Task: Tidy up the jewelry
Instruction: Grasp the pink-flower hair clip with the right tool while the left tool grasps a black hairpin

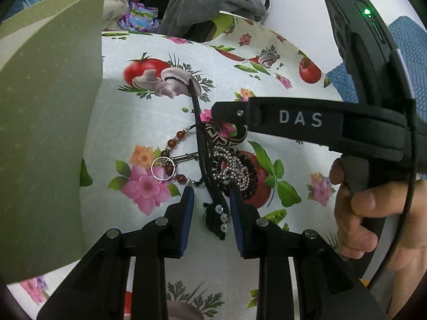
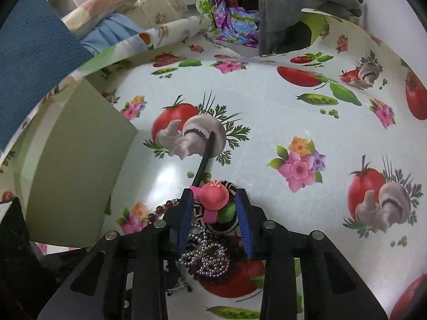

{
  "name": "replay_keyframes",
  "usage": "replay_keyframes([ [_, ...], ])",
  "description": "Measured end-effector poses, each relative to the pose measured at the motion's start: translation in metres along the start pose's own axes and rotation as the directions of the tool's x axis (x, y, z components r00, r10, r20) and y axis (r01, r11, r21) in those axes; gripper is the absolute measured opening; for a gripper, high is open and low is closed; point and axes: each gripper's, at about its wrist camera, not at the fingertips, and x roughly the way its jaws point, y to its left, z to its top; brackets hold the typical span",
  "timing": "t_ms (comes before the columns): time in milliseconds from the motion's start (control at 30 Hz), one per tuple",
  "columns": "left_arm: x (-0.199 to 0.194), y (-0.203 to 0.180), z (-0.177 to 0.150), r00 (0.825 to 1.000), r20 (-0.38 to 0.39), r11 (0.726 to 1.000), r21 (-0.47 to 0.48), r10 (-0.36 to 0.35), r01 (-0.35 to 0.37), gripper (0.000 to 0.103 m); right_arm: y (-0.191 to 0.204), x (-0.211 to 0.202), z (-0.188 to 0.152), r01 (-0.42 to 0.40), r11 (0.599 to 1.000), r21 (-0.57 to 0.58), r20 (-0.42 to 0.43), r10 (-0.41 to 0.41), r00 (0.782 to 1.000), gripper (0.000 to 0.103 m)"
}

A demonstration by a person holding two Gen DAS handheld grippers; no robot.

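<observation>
The left gripper (image 1: 212, 194), part open, straddles the near end of a black strap (image 1: 198, 130) without pinching it. The strap's length runs away from it, through the jewelry heap (image 1: 229, 170) on the worktop (image 1: 267, 88). Beyond the heap, the right gripper (image 2: 214, 200) brackets a pink ornament (image 2: 214, 196); contact is unclear.

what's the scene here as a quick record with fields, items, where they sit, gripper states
surface: table under a cloth printed with vegetables and flowers
jewelry pile: red bead bracelet, silver bead chain, black strap with clear stones, patterned band
pink and green ornament: on the patterned band
green box: left of the pile
left gripper: open, astride the black strap
right gripper: open, either side of the ornament; contact unclear
hand: on the right gripper's handle
</observation>
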Motion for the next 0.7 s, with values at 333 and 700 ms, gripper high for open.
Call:
replay_keyframes([
  [333,0.011,0.0,0.003,1.0,0.009,1.0,0.013,-0.006,0.006,0.016,0.006,0.008,0.003,0.039,0.997,-0.065,-0.006,-0.039,0.999,0.022],
  [700,-0.006,-0.007,0.003,1.0,0.021,1.0,0.022,-0.021,0.021,0.008,0.011,-0.016,-0.004,0.04,0.998,-0.041,0.053,-0.038,0.998,0.021],
])
